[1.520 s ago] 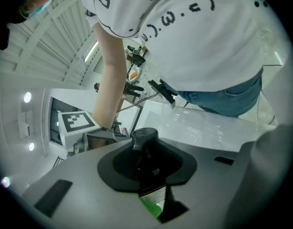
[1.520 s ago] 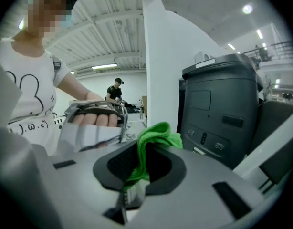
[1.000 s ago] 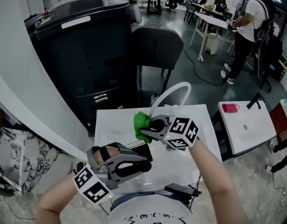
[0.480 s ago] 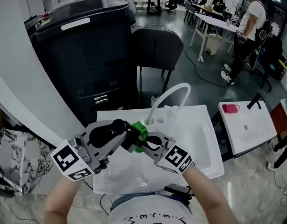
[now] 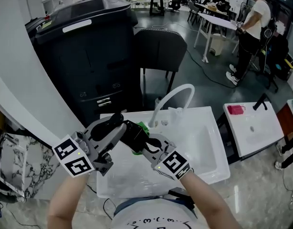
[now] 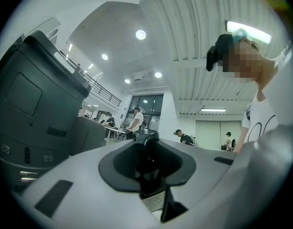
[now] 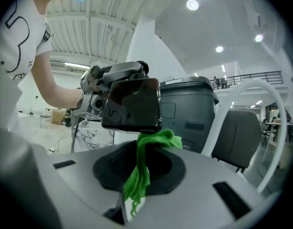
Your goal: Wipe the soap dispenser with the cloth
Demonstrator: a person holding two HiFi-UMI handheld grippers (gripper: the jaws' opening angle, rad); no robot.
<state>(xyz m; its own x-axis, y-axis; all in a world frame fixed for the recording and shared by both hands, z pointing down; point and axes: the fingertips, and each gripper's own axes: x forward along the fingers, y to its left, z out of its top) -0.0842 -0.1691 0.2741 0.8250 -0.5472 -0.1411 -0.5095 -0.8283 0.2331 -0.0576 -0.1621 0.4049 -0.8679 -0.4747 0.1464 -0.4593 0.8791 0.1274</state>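
In the head view, my left gripper (image 5: 119,124) is shut on a black soap dispenser (image 5: 132,135) and holds it above the white sink (image 5: 206,144). My right gripper (image 5: 142,144) is shut on a green cloth (image 5: 143,127), which is pressed against the dispenser's far side. The right gripper view shows the cloth (image 7: 141,168) hanging from between the jaws, with its top bunched under the black dispenser (image 7: 133,104); the left gripper (image 7: 95,93) is behind. In the left gripper view, the dark dispenser (image 6: 146,159) fills the gap between the jaws.
A curved white faucet (image 5: 174,98) rises at the sink's back edge, just right of the grippers. A large black machine (image 5: 84,56) and a dark chair (image 5: 158,49) stand behind the sink. A second white basin (image 5: 251,128) sits at the right. People stand far back.
My left gripper rose from the sink's front edge, rolled over, and brought the dispenser up to the cloth. The right gripper with the cloth shifted slightly down and left.
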